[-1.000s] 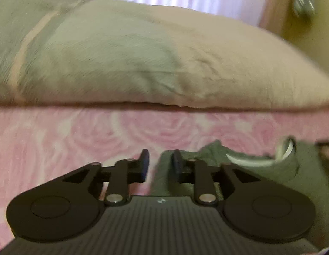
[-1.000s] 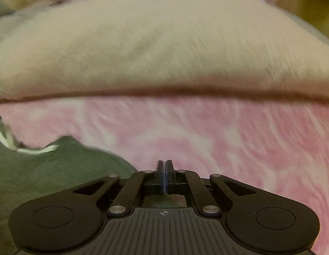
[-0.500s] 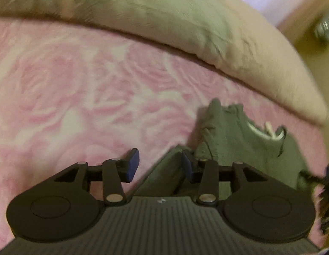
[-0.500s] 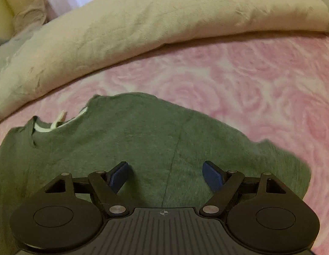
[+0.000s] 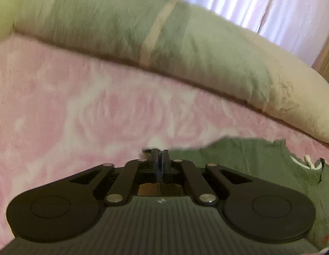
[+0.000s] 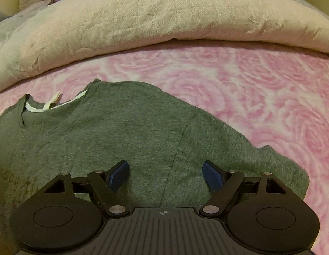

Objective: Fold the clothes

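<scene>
The left tongs (image 5: pixel 159 158) were pinched together at the left edge of the heathered green shirt (image 6: pixel 126 136), which lay flat across the fuzzy pink rose-patterned bed (image 6: pixel 260 80). The right tongs (image 6: pixel 166 171) gaped wide over its lower centre, below the puffy beige quilt (image 6: pixel 164 17).

Both wrist cameras sit low and close over the bed (image 6: pixel 260 80), facing the quilt (image 5: pixel 207 48) at its head; both see the green T-shirt (image 6: pixel 126 131).
</scene>
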Motion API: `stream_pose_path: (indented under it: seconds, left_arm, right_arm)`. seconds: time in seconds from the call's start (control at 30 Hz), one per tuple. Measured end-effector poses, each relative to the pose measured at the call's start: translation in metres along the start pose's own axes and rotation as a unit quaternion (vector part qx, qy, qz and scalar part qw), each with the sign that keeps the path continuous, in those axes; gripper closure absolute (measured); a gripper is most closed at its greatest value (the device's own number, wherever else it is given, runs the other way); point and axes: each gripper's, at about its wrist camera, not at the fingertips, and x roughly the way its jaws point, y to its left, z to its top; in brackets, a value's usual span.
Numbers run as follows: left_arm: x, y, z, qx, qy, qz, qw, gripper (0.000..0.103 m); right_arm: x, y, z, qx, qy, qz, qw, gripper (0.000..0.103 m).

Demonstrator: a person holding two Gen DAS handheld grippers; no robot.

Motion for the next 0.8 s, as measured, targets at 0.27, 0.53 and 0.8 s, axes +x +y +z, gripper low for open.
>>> stream_pose_path:
  seconds: [0.27,0.53,0.8]
  left_arm:
    - [-0.044,0.055,-0.022,-0.195,-0.008,-0.034,0.9802,0.065]
    - [-0.039,0.051,-0.067,-0.304,0.051,-0.112,0.9447,0.098]
    - [-0.068,0.012,-0.069,-0.054,0.039,0.036,0.9971,0.091]
  right_arm:
    - [0.0,-0.003,0.003,0.017,0.002,0.003,1.0,0.022]
    - [0.002,0.0,0.001,0.016,-0.007,-0.002,1.0,0.015]
    - [0.004,0.0,0.002,0.011,-0.007,-0.001,1.0,0.014]
